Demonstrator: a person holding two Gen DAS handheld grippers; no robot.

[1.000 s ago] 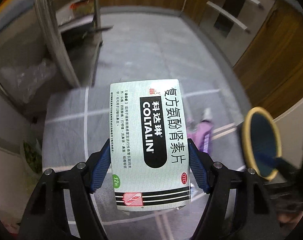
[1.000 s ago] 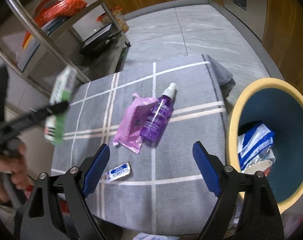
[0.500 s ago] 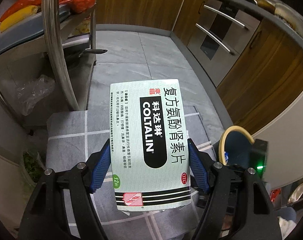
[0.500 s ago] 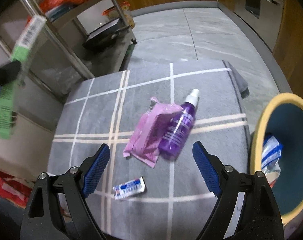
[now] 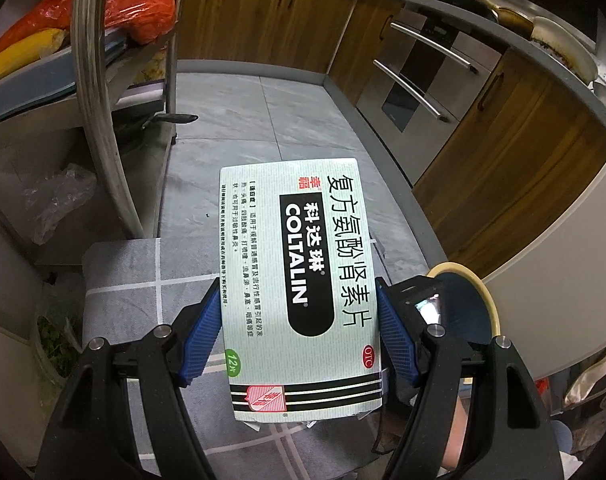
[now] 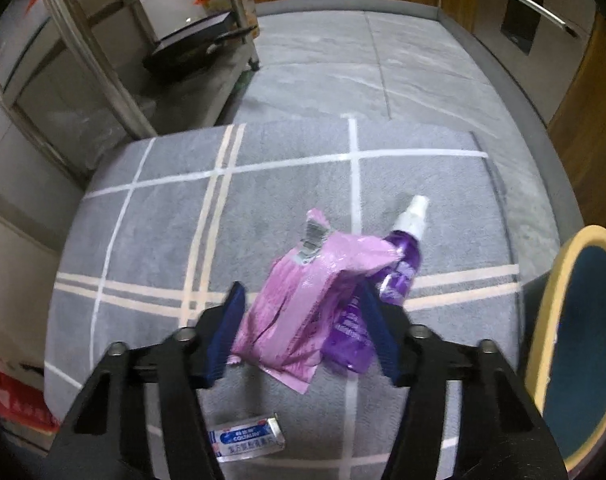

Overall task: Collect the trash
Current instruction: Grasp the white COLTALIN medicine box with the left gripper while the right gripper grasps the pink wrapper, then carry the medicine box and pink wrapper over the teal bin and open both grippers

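Right gripper over the pouch

Right gripper (image 6: 303, 328) straddled the pink pouch (image 6: 303, 300), jaws released; left gripper (image 5: 295, 344) clenched the medicine box (image 5: 299, 288), bin (image 5: 487, 304) lower right.

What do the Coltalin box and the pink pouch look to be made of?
Coltalin box: printed cardboard, probably matte; flat stiff panel, crisp edges. Pink pouch: thin glossy plastic film, judging by crinkles, shine and a torn top.

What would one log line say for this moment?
left gripper: shut on medicine box | right gripper: open around pink wrapper | bin: right
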